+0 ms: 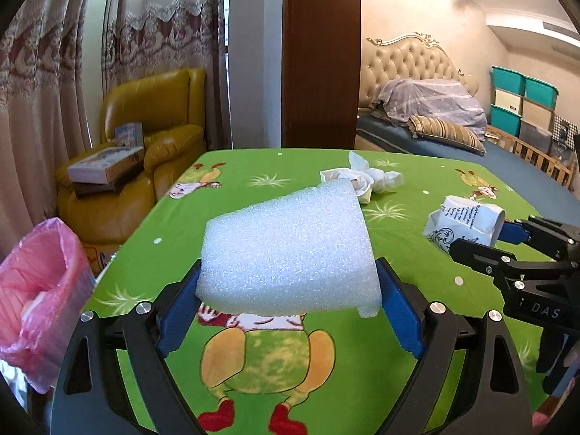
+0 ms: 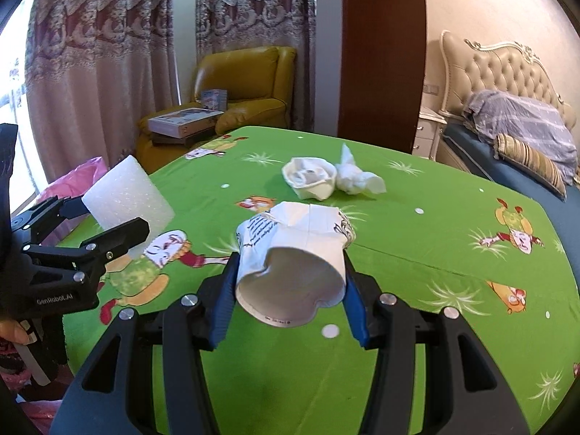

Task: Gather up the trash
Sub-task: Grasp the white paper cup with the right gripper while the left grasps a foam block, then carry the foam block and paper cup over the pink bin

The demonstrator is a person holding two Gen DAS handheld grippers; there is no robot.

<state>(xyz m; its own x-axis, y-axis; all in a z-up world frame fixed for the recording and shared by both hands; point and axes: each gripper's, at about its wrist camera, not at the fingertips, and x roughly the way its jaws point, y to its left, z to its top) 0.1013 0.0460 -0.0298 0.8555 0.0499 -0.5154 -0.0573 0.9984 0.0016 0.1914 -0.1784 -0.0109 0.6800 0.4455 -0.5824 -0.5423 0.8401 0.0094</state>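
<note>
Clamping from both sides, the left gripper (image 1: 290,286) held a white foam block (image 1: 286,250) between its blue pads at the centre of the frame, above the green cartoon tablecloth (image 1: 398,326). The right gripper (image 2: 290,290) squeezed a crumpled paper cup (image 2: 293,264) at lower centre, its rim dented. Farther up the cloth lay a second crushed cup (image 2: 310,177) touching a wad of tissue (image 2: 357,177). A pink-lined bin (image 1: 40,290), possibly holding some scraps, stood at lower left, beside the table edge.
</note>
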